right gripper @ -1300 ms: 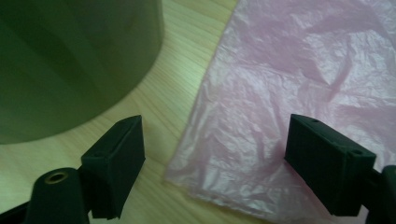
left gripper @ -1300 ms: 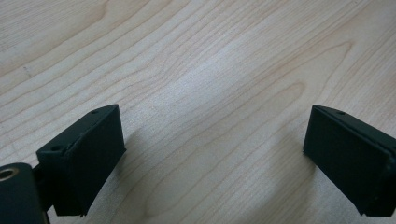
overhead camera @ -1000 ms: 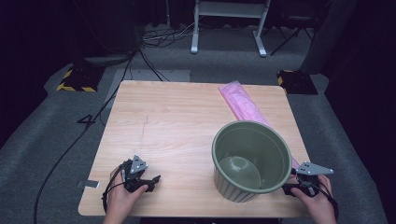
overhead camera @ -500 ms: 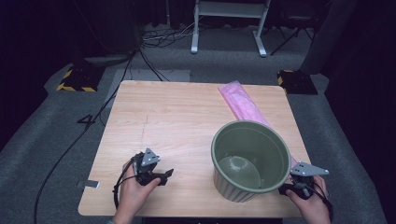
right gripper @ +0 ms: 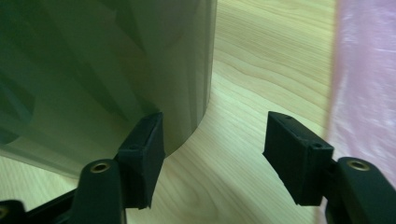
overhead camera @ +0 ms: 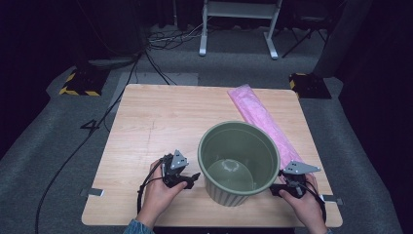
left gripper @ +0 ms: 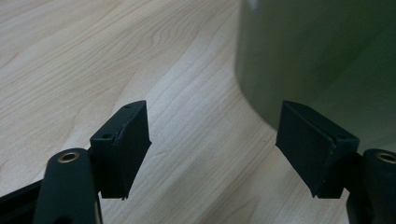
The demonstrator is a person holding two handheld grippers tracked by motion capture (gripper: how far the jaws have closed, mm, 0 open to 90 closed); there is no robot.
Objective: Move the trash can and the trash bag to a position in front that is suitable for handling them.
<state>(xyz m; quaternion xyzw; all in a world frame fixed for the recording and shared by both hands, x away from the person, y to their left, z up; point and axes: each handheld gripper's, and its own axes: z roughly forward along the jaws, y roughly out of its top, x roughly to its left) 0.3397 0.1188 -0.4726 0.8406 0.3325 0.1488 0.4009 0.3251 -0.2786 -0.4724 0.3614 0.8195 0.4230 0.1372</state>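
Green ribbed plastic pot (overhead camera: 238, 163), round, wide-mouthed and empty, stands upright on the pale wooden table (overhead camera: 160, 122) between the two hand-held tools. The left gripper (overhead camera: 187, 179) sits low at the pot's one flank, jaws spread wide and gripping nothing; in the left gripper view the pot wall (left gripper: 317, 56) lies just ahead of its right-hand jaw, apart from it, with bare wood between the jaws. The right gripper (overhead camera: 273, 189) sits at the opposite flank, jaws likewise parted and empty; in the right gripper view its left-hand jaw lies against or just short of the pot's lower wall (right gripper: 116, 65), and contact cannot be confirmed. A long pink plastic-wrapped roll (overhead camera: 260, 119) lies beyond the right gripper's outer jaw, near but not between the jaws. Assessment: the step in hand appears to be taking hold of the pot from both sides. Recommended practice: bring each tool in level, settle one jaw on either side of the wall or rim, close evenly on both sides, and keep clear of the pink roll. The pot's smooth, tapered wall may slip under a shallow bite.
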